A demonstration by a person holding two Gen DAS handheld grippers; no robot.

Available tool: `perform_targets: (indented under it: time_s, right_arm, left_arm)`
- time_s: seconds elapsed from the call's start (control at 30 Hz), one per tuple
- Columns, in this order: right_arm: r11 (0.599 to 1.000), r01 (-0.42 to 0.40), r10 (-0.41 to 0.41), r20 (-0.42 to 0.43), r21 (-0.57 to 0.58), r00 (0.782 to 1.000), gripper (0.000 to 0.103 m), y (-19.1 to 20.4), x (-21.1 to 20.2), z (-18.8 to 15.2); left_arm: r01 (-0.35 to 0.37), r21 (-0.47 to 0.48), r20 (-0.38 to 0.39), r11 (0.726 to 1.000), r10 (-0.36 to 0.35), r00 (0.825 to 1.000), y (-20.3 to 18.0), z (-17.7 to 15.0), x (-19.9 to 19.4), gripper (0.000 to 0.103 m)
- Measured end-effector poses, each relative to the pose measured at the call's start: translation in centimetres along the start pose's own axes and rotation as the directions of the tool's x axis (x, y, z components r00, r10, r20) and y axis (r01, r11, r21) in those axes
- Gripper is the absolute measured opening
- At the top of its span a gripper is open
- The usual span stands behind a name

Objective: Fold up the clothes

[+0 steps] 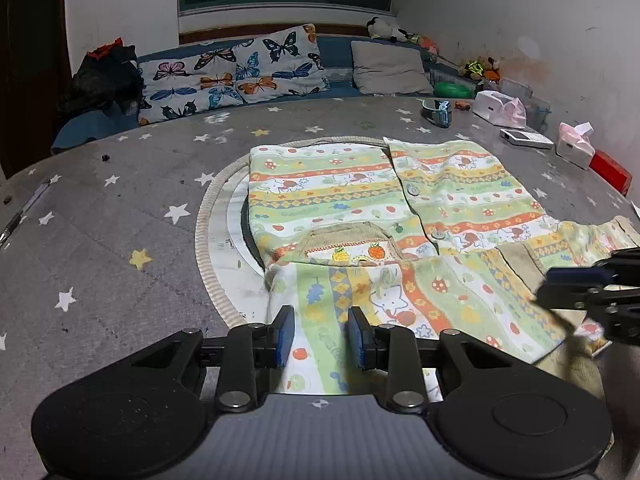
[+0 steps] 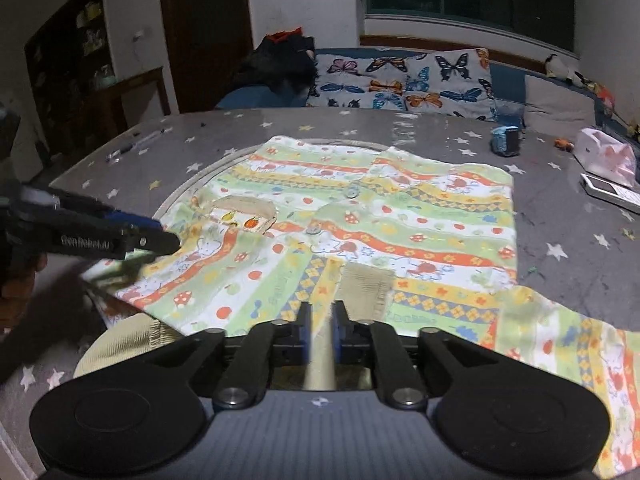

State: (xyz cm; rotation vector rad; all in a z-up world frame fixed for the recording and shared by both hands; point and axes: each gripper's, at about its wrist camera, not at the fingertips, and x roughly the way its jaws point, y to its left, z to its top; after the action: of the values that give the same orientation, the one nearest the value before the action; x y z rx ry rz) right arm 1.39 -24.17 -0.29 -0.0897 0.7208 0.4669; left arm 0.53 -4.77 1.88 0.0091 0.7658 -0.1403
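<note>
1. Right now we have the printed shirt [image 1: 384, 208] spread front-up on the star-patterned table cover [image 1: 120, 208], partly over a round ribbed mat [image 1: 208, 240]; one sleeve [image 1: 400, 304] lies folded across the near edge, and the other sleeve [image 2: 580, 360] trails out toward four o'clock in the right wrist view.
2. Our left gripper [image 1: 320, 336] has its jaws well apart, and cloth shows between them; we judge they have no hold on it.
3. Our right gripper [image 2: 320, 332] is nearly closed, pinching a thin ridge of the beige ribbed cuff [image 2: 366, 288] at six o'clock.
4. We judge the shirt light, soft and floppy, so it will sag and wrinkle when lifted. The ribbed cuffs and hem look thicker and less slippery than the printed body, and make the better places to grip; both grippers should take hold along one edge so the fold stays straight.
5. For writing, we can read white lettering on the left gripper's side in the right wrist view, apparently "GenRobot.AI", though it is blurred. Pale words woven into the shirt's stripes are too faint to read.
</note>
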Motion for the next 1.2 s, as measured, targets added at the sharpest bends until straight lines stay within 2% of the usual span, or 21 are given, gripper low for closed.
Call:
perform_targets:
  time_s: [0.07,0.13,0.23,0.33,0.43,0.47,0.53,0.6,0.73,0.87,1.03,1.13,1.2]
  right_arm:
    - [0.999,0.04,-0.04,0.01,0.036,0.999,0.024,-1.4,-1.2,-0.6]
    - [0.99,0.12,-0.121,0.012,0.08,0.993,0.025,-3.7,-2.4,-1.4]
    - [0.959,0.243,-0.246,0.006,0.147,0.969,0.029,-7.2,-4.2,-2.6]
    - [0.908,0.361,-0.367,-0.009,0.212,0.93,0.036,-10.7,-5.9,-3.8]
    - [0.844,0.474,-0.483,-0.029,0.249,0.875,0.045,-14.0,-7.2,-5.0]
    - [0.821,0.509,-0.519,-0.034,0.26,0.854,0.045,-15.0,-7.6,-5.4]
    - [0.783,0.554,-0.566,-0.045,0.282,0.823,0.048,-16.8,-8.3,-6.0]
    - [0.753,0.577,-0.592,-0.055,0.317,0.804,0.053,-18.3,-8.8,-6.5]
    - [0.736,0.569,-0.588,-0.071,0.367,0.806,0.053,-20.2,-9.1,-7.5]
    - [0.737,0.537,-0.567,-0.057,0.409,0.822,0.049,-20.8,-8.9,-7.8]
    - [0.758,0.486,-0.529,-0.027,0.435,0.848,0.015,-20.2,-8.9,-7.2]
    - [0.77,0.45,-0.505,0.0,0.451,0.863,0.012,-19.4,-9.1,-6.7]
    - [0.795,0.407,-0.471,0.036,0.45,0.882,0.011,-18.5,-9.3,-5.9]
  left_arm:
    - [-0.003,-0.014,-0.004,1.0,0.003,1.0,0.1,0.0,-0.2,0.033]
    - [-0.003,-0.028,-0.01,1.0,0.003,1.0,0.1,0.1,-0.4,0.034]
    - [0.002,-0.045,-0.008,0.999,-0.003,1.0,-0.1,0.3,-1.0,0.04]
    - [-0.006,-0.038,0.001,0.999,0.006,1.0,-0.6,0.2,-1.7,0.047]
    - [-0.014,-0.037,0.004,0.999,0.014,1.0,-0.9,0.1,-2.2,0.051]
    - [-0.016,-0.037,0.004,0.999,0.016,1.0,-0.9,0.0,-2.4,0.053]
    - [-0.021,-0.038,0.004,0.999,0.021,1.0,-1.0,-0.1,-2.6,0.053]
    - [-0.025,-0.039,0.004,0.999,0.026,1.0,-1.1,-0.2,-2.9,0.055]
    - [-0.035,-0.04,0.004,0.999,0.035,0.999,-1.2,-0.4,-3.4,0.057]
    - [-0.046,-0.047,-0.009,0.998,0.045,0.999,-1.1,-0.7,-3.4,0.058]
    - [-0.054,-0.074,-0.022,0.996,0.053,0.998,-0.5,-1.2,-3.5,0.058]
    - [-0.06,-0.08,-0.013,0.995,0.059,0.998,-0.3,-1.3,-3.9,0.059]
    - [-0.061,-0.081,-0.005,0.995,0.061,0.998,-0.2,-1.4,-4.3,0.06]
